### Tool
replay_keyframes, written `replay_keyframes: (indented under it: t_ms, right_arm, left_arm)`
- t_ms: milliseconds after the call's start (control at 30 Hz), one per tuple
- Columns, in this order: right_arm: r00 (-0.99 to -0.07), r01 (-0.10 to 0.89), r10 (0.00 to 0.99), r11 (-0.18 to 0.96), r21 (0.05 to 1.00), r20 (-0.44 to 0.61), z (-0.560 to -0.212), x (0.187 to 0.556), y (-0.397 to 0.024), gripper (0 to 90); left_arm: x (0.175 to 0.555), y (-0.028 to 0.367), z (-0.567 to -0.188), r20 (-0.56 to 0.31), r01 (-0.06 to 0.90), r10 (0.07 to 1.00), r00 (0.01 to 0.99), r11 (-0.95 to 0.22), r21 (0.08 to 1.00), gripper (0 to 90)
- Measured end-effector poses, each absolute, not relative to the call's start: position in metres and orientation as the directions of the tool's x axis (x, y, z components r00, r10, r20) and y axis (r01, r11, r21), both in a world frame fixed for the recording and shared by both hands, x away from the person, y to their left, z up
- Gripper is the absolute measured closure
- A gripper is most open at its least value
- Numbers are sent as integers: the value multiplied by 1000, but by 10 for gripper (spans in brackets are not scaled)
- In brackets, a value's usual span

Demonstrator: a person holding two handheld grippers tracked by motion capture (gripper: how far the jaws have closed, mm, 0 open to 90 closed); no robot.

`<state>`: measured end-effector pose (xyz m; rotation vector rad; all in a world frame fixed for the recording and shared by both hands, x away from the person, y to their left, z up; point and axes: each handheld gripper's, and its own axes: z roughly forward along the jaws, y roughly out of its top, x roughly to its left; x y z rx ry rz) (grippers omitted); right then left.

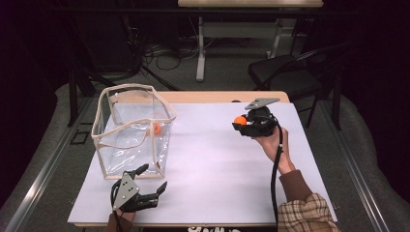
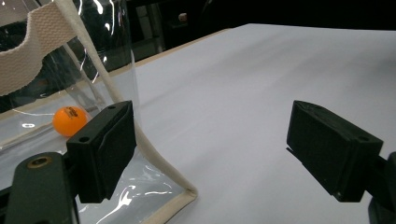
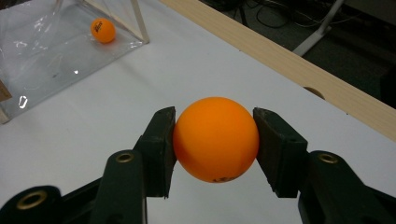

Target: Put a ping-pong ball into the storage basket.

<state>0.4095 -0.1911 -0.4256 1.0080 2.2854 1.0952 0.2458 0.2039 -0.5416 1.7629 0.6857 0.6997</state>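
The right gripper (image 3: 215, 140) is clenched on a smooth orange table-tennis ball (image 3: 215, 138), which sits squarely between its two black jaws, one pad pressing each side, above the white table sheet (image 3: 140, 84). Beyond those jaws, a second orange ball with dark print (image 3: 102, 30) lies inside the clear plastic, cream-edged bag (image 1: 130, 130). The left gripper (image 2: 210, 149) stands released, jaws wide apart, one jaw just beside the bag's lower corner.

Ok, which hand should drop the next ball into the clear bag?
Right. The right gripper is already shut on an orange ball, lifted off the table. The left gripper is open by the clear bag, so it could probably steady it.
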Motion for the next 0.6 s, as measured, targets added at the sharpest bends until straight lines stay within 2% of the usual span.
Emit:
replay_keyframes:
  t_ms: [600]
  right_arm:
    - [-677,404,734,433,806,-55,-413,413,-175,509]
  left_arm:
    - [246,204,-542,127,113,738,663,-266,957,158]
